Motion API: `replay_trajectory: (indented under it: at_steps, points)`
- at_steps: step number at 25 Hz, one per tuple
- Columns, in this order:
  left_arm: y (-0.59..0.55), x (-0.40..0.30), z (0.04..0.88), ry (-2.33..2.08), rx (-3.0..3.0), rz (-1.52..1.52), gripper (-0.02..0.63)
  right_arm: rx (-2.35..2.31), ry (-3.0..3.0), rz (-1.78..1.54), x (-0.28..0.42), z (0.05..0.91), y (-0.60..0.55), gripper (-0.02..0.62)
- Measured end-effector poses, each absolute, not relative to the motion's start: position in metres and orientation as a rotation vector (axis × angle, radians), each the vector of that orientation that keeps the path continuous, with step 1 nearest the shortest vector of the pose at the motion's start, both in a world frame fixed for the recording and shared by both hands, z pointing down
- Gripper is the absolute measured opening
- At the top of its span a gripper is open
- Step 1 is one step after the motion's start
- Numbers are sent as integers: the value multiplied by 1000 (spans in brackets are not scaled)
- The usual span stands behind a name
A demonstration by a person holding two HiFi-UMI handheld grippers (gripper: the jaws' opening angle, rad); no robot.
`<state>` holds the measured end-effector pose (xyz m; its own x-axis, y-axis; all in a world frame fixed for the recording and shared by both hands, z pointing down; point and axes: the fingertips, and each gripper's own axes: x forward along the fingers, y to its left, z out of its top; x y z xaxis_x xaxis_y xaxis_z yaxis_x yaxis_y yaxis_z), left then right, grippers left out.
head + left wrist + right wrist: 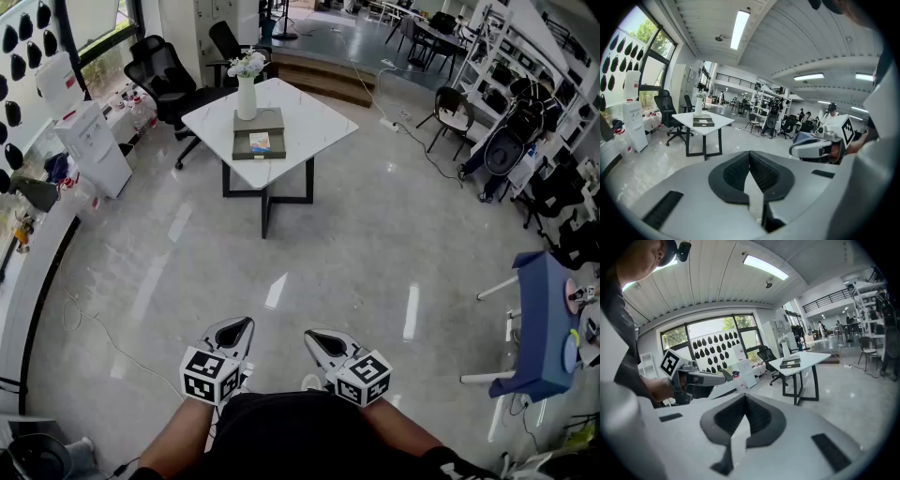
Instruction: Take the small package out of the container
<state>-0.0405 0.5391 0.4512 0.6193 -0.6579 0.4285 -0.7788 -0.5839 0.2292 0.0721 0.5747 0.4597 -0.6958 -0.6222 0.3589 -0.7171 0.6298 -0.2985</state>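
Well ahead of both pairs of jaws, across the floor, stands the white table (309,131). On it we see the dark container (242,153) with the small package (260,142) lying inside (a vase (247,97) of flowers stands just beyond). Our left gripper (244,323) and right gripper (315,337) hang side by side, each with its jaws pressed together on nothing.

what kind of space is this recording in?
Probably an open-plan office or lab floor: black office chairs, a white table on polished flooring, shelving racks and a water dispenser.
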Motion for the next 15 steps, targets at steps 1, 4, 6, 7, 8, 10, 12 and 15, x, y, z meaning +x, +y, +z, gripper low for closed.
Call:
replay_trajectory:
  at_steps: [1, 4, 6, 7, 8, 10, 12, 15]
  points:
    - [539, -41, 452, -1145, 2451, 420, 2, 1097, -2631, 623, 72, 461, 574, -2]
    - [539, -42, 455, -1147, 2453, 419, 3, 1093, -2634, 616, 70, 463, 573, -2]
    - [537, -43, 456, -1147, 2455, 417, 2, 1088, -2633, 613, 68, 464, 572, -2]
    - [536, -44, 456, -1148, 2457, 414, 2, 1086, -2632, 613, 67, 465, 572, -2]
    - [536, -45, 455, -1149, 2458, 411, 3, 1086, -2631, 613, 66, 465, 572, -2]
    - [536, -47, 453, -1148, 2460, 404, 2, 1087, -2627, 612, 64, 464, 572, -2]
    - [535, -51, 452, -1145, 2461, 399, 3, 1089, -2622, 614, 59, 463, 572, -2]
    - [532, -64, 453, -1139, 2459, 397, 3, 1093, -2621, 665, 47, 464, 569, -2]
